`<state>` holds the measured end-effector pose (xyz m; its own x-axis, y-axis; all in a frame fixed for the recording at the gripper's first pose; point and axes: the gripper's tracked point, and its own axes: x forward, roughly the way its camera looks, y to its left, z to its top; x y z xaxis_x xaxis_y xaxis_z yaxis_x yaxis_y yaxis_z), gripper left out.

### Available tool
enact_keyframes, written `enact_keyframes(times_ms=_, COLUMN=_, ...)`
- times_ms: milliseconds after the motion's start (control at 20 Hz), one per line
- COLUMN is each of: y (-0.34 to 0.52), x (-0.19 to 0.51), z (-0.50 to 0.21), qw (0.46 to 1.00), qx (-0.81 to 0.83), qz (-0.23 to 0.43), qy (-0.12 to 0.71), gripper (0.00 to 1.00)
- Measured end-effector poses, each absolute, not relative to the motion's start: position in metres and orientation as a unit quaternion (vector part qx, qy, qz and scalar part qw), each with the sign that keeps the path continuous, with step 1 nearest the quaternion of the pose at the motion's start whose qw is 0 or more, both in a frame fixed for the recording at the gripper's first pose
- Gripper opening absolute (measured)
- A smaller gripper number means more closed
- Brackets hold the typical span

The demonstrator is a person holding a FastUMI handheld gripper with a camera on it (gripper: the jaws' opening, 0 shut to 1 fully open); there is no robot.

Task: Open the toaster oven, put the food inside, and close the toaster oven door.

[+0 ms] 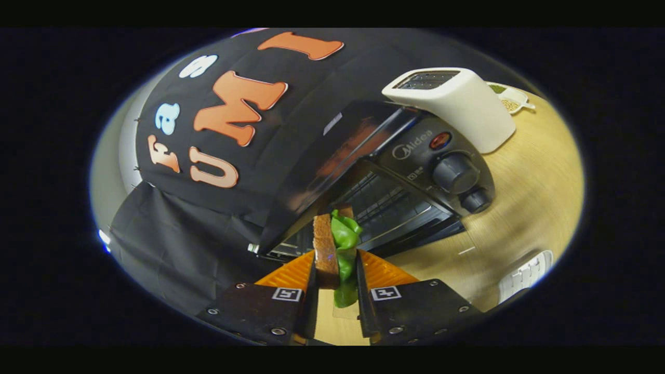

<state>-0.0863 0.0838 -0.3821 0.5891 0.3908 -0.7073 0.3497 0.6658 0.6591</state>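
My gripper is shut on a sandwich, brown bread with green lettuce, held upright on edge between the two fingers. Just beyond the sandwich stands the black toaster oven, seen tilted. Its door is folded down and open. The wire rack shows inside the cavity. Two knobs sit on the oven's control panel at the right. The sandwich's top reaches the mouth of the oven.
A white pop-up toaster stands behind the oven on the wooden table. A small white dish with bits of food lies beyond it. A white object lies on the table to the right of my fingers.
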Motion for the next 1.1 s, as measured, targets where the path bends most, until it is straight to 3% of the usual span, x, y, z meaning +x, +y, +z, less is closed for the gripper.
enact_keyframes(times_ms=400, y=0.063, x=-0.041, z=-0.402, qw=0.801, qx=0.454, qz=-0.043, qy=0.387, gripper=0.34)
enact_keyframes(times_ms=700, y=0.058, x=-0.025, z=-0.419, qw=0.843, qx=0.403, qz=-0.096, qy=0.343, gripper=0.34)
enact_keyframes(times_ms=900, y=0.054, x=-0.036, z=-0.434, qw=0.853, qx=0.342, qz=-0.119, qy=0.376, gripper=0.47)
enact_keyframes(times_ms=1100, y=0.060, x=-0.059, z=-0.423, qw=0.865, qx=0.272, qz=-0.090, qy=0.412, gripper=0.76)
